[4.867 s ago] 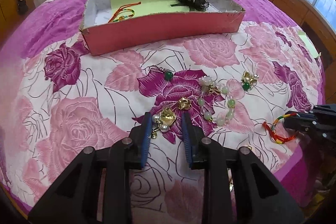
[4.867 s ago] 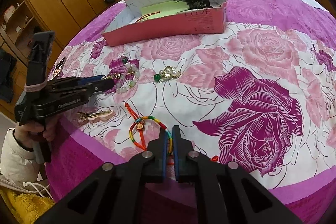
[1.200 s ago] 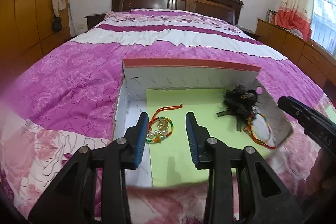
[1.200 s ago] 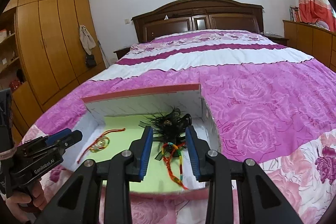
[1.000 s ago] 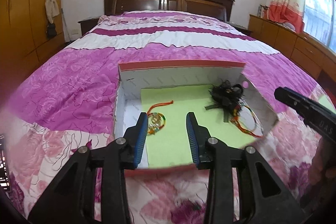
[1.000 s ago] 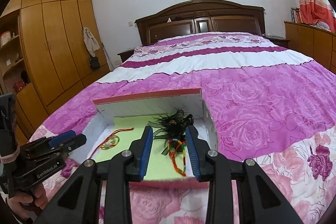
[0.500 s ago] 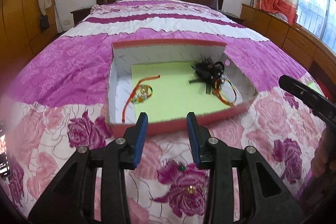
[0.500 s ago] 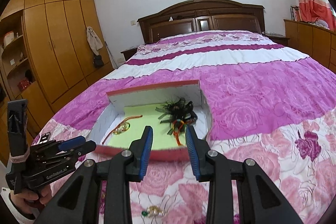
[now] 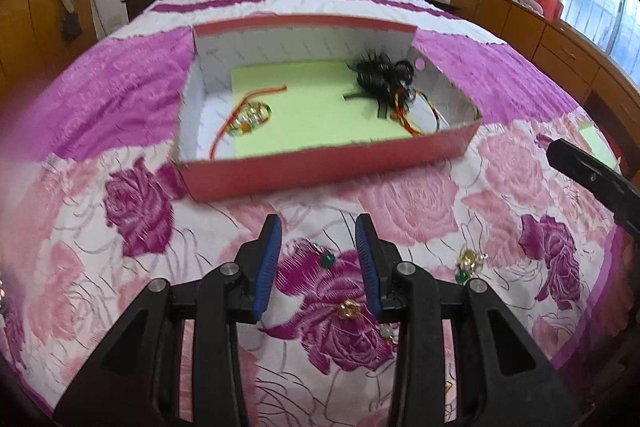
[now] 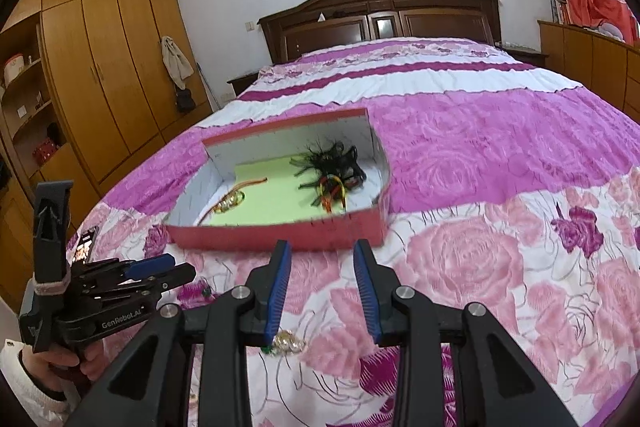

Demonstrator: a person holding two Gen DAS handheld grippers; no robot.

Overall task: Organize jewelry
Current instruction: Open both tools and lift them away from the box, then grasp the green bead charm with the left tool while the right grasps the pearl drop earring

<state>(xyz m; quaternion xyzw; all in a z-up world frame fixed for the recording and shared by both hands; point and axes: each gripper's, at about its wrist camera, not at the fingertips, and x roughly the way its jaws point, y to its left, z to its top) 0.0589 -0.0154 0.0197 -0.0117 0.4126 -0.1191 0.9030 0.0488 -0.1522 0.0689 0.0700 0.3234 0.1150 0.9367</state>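
A red cardboard box point(image 9: 332, 163) with a green paper floor lies on the floral bedspread; it also shows in the right wrist view point(image 10: 280, 229). Inside lie a gold-bead bracelet on a red cord point(image 9: 250, 115), a black feathery hair piece point(image 9: 380, 75) and a multicoloured cord bracelet point(image 9: 408, 107). My left gripper point(image 9: 319, 253) is open and empty, hovering over loose pieces on the bed: a green-bead earring point(image 9: 328, 259), a gold piece point(image 9: 348, 308) and a gold-and-green earring point(image 9: 466, 263). My right gripper point(image 10: 322, 277) is open and empty, above a gold earring point(image 10: 286, 341).
The bed's front edge runs just under both grippers. A phone point(image 10: 85, 241) lies at the bed's left edge. Wooden wardrobes point(image 10: 100, 75) stand left, a headboard point(image 10: 380, 15) at the far end, low cabinets point(image 9: 540, 35) on the right.
Both grippers released their pieces in the box and have pulled back from it towards the near edge of the bed, staying open. The multicoloured bracelet and the bead bracelet now lie in the box.
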